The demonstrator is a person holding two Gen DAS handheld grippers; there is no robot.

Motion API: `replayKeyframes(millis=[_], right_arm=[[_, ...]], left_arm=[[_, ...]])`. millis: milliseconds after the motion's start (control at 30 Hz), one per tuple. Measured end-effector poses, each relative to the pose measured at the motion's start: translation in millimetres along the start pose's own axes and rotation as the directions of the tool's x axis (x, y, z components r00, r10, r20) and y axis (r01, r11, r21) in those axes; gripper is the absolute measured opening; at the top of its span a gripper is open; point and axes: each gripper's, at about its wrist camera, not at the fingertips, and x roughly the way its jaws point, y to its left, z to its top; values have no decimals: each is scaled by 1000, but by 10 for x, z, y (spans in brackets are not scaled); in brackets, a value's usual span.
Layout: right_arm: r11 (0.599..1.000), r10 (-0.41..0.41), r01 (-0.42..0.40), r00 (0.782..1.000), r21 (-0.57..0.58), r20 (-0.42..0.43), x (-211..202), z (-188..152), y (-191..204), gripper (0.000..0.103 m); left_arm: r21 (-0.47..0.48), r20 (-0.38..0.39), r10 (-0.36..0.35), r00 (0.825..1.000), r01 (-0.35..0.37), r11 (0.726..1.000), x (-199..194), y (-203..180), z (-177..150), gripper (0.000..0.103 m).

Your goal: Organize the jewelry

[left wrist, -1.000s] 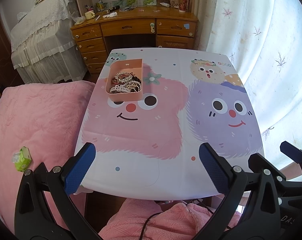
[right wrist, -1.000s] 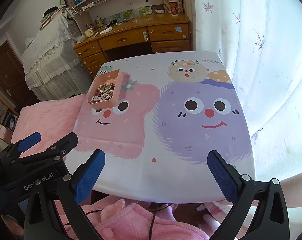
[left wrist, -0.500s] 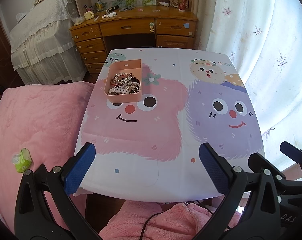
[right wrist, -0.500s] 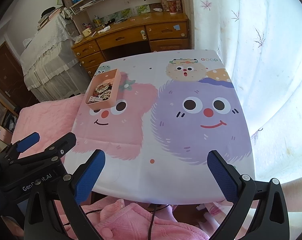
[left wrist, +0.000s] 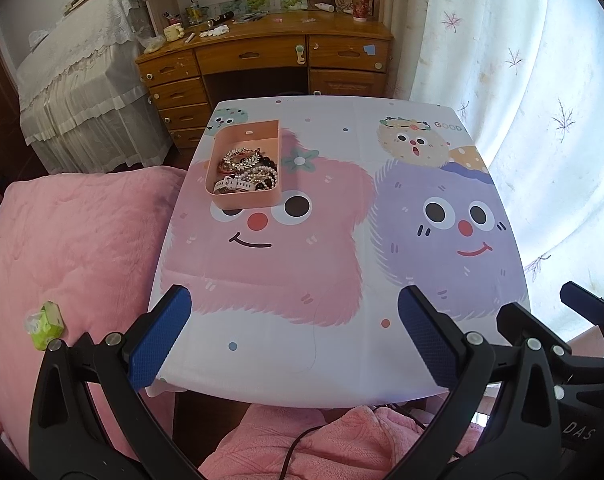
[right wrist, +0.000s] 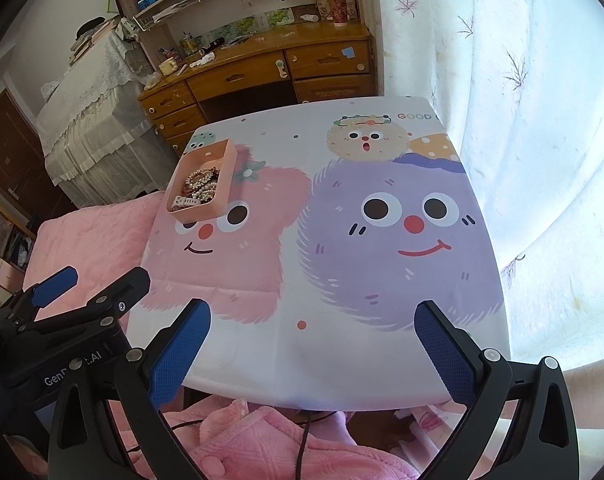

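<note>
A pink rectangular tray [left wrist: 247, 197] [right wrist: 205, 211] stands at the far left of the cartoon-printed table [left wrist: 342, 352] [right wrist: 342, 376]. It holds a heap of jewelry [left wrist: 245, 170] [right wrist: 197, 186]: pearl strands, a gold wreath-like piece, dark beads and a white band. My left gripper [left wrist: 293, 336] hangs open over the table's near edge, nothing between its blue pads. My right gripper [right wrist: 310, 352] is open too, over the near edge further right. Both are far from the tray.
A pink quilted bed [left wrist: 69, 248] borders the table's left side, with a small green packet [left wrist: 45, 325] on it. A wooden desk [left wrist: 261, 56] stands beyond the far edge. White curtains [left wrist: 542, 100] hang to the right. Pink fleece and a black cable [left wrist: 297, 444] lie below.
Both views have shifted slightly: the table and tray sit a little higher and further off in the frames. Both grippers stay open and the tray has not moved on the table.
</note>
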Motion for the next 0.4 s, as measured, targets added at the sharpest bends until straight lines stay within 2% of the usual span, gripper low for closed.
replayKeyframes(millis=[400], right_arm=[[1000, 1, -1, 1000, 4, -8, 6, 7, -76, 103]], left_arm=[[0, 1, -2, 1000, 2, 1000, 1, 5, -7, 103]])
